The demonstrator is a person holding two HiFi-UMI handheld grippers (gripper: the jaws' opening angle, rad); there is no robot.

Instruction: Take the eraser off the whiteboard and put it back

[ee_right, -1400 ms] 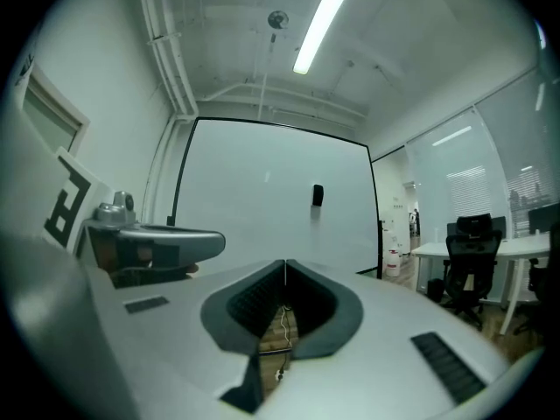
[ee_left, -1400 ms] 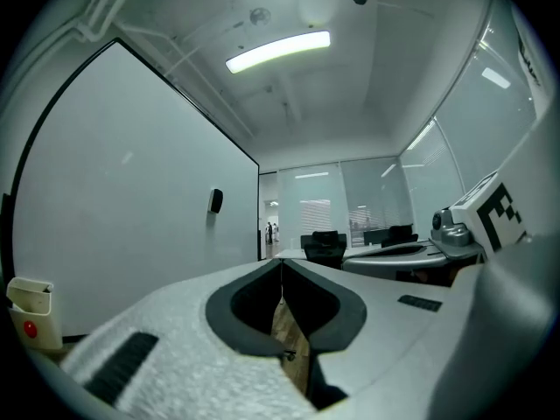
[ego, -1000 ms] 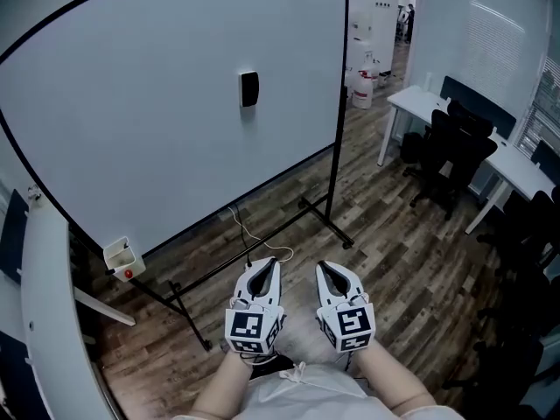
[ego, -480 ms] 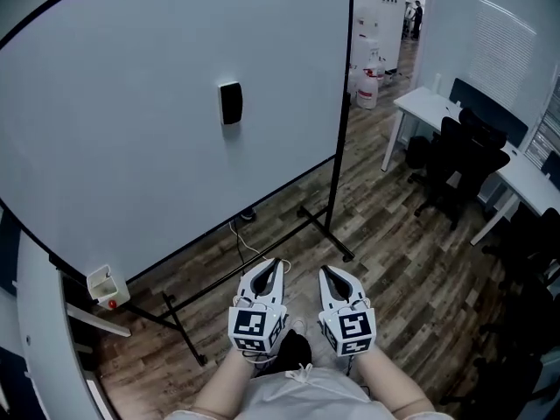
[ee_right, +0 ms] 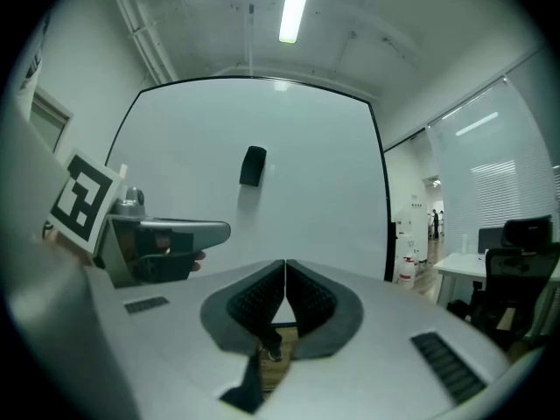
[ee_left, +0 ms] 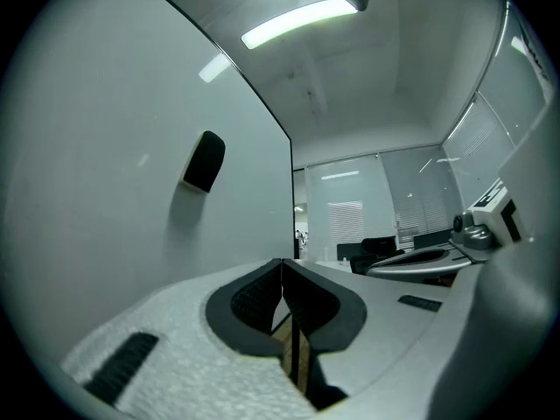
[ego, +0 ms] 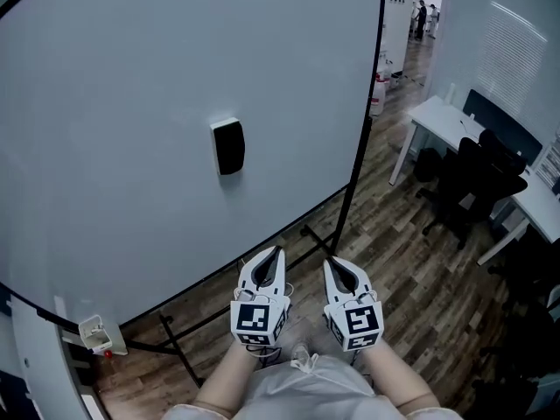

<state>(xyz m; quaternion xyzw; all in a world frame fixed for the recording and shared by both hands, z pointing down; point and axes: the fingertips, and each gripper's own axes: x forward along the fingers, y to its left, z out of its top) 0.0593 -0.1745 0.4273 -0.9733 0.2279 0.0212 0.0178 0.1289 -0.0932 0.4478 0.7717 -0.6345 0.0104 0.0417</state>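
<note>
Our left gripper (ego: 275,254) and right gripper (ego: 332,263) are both closed tight on nothing, side by side. The black eraser (ego: 228,147) sits on the whiteboard (ego: 114,77), above the grippers and well apart from them. A white desk (ego: 437,114) and dark chairs (ego: 477,169) stand off to the right.

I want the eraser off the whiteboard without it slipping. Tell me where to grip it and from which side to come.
Grip the eraser across its two long side edges, near mid-height, coming straight at the face of the whiteboard. It sits upright, taller than wide, and stands proud of the flat board, so the narrow span across its sides should suit a claw best.
</note>
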